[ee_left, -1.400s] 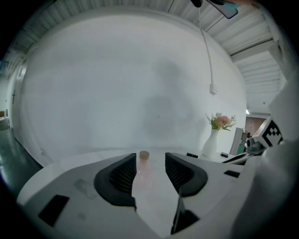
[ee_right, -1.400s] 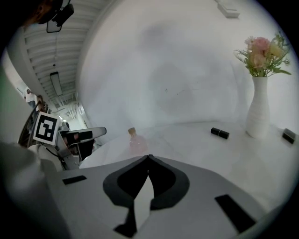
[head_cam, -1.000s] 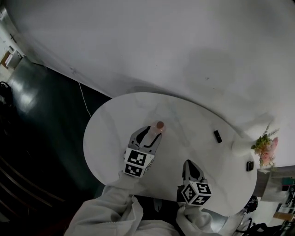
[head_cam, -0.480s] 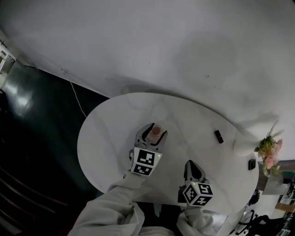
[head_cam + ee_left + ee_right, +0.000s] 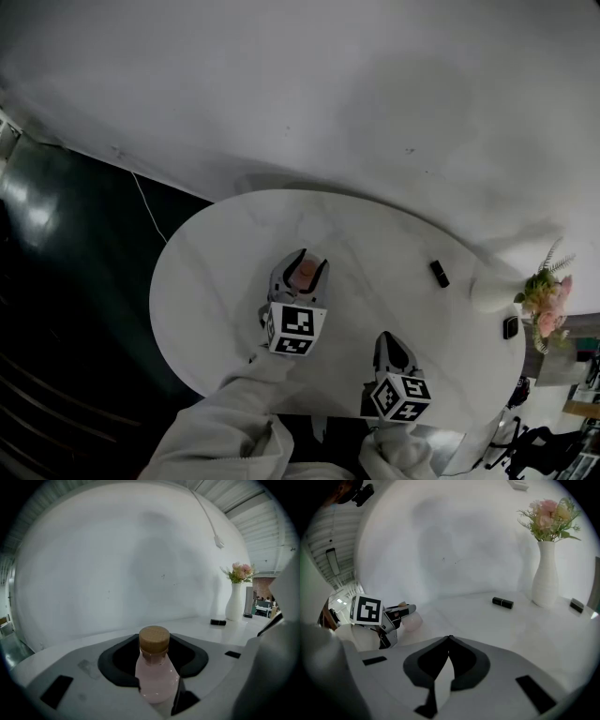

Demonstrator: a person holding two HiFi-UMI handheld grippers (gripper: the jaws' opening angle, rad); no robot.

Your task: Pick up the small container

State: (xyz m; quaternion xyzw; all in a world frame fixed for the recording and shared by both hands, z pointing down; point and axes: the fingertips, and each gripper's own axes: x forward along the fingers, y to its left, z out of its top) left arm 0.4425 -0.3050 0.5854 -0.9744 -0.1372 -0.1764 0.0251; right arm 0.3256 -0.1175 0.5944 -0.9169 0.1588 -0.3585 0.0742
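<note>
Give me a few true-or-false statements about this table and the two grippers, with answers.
The pink bottle stands between the left gripper's jaws. True; those jaws have just been closing.
The right gripper is holding something. False: its jaws are together and empty.
A white vase with flowers stands on the table. True.
The bottle's cap is blue. False: the cap is light brown.
</note>
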